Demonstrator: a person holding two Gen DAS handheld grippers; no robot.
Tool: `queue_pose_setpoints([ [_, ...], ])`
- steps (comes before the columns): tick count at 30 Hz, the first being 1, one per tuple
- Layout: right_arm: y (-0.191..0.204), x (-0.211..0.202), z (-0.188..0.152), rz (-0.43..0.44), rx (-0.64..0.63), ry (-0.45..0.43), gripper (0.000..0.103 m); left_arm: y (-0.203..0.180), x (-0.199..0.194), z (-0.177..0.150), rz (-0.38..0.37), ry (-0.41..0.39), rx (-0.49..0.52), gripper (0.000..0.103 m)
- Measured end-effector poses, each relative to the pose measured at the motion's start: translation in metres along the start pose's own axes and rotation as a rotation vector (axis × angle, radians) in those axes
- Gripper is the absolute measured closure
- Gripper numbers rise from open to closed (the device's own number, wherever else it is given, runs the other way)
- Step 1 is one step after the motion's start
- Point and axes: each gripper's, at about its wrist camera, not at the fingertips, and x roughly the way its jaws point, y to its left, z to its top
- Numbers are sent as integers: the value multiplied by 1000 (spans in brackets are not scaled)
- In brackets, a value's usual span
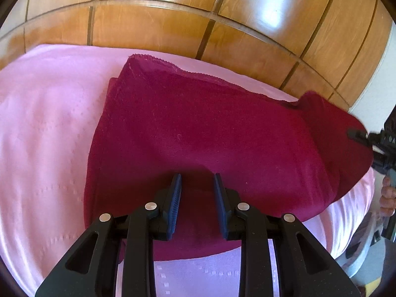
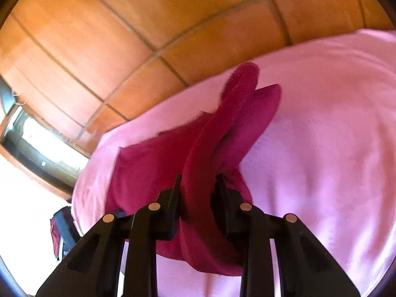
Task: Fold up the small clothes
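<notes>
A dark red garment lies spread on a pink sheet, its scalloped hem at the far side. My left gripper stands over the garment's near edge, its jaws narrowly apart with a dark ridge of the cloth pinched between them. My right gripper is shut on a raised fold of the same garment, which stands up between its pads and trails away over the pink sheet. In the left wrist view the right gripper holds the lifted right end of the garment.
Glossy wooden panels rise behind the sheet. A hand shows at the right edge, with a white and grey object below it. A dark object with red on it sits off the sheet's lower left.
</notes>
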Motion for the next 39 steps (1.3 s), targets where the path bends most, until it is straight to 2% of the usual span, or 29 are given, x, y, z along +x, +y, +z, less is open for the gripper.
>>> queue_pose_setpoints([
  [5,52,11,12,94,-62,-10,79,0,0,0,-15,-1,3,78],
  [9,93,26,13,170,-122,3,80,9,-3,1,-62,-3,-29,78],
  [13,135,50,7,225,-188,37,80,32,-17,7,-149,-20,-139,78],
  [19,188,107,-24,263,-279,126,81,91,-49,15,-244,-82,-336,78],
  [22,205,133,-46,279,-329,178,89,111,-60,15,-271,-102,-391,78],
  [23,210,142,-55,276,-354,197,100,116,-63,15,-281,-106,-408,78],
  [26,217,163,-77,221,-406,228,100,124,-68,17,-297,-115,-434,78],
  [28,215,170,-85,256,-394,266,99,123,-69,20,-303,-115,-435,72],
  [29,213,167,-89,266,-409,263,96,123,-70,21,-319,-119,-439,61],
  [30,213,162,-92,276,-423,261,96,121,-70,23,-345,-124,-446,56],
  [31,210,156,-96,301,-427,270,95,120,-69,27,-362,-121,-444,56],
  [32,208,148,-97,321,-432,267,86,120,-66,33,-373,-114,-437,56],
  [33,206,142,-98,330,-435,261,68,117,-66,35,-375,-109,-429,56],
  [34,202,132,-100,346,-436,250,62,112,-61,42,-385,-96,-415,56],
  [36,187,105,-101,360,-437,217,56,107,-51,52,-411,-55,-407,44],
  [38,178,89,-103,326,-429,192,44,103,-42,58,-412,-27,-409,38],
  [39,170,81,-103,300,-422,175,41,101,-36,62,-404,-9,-408,34],
])
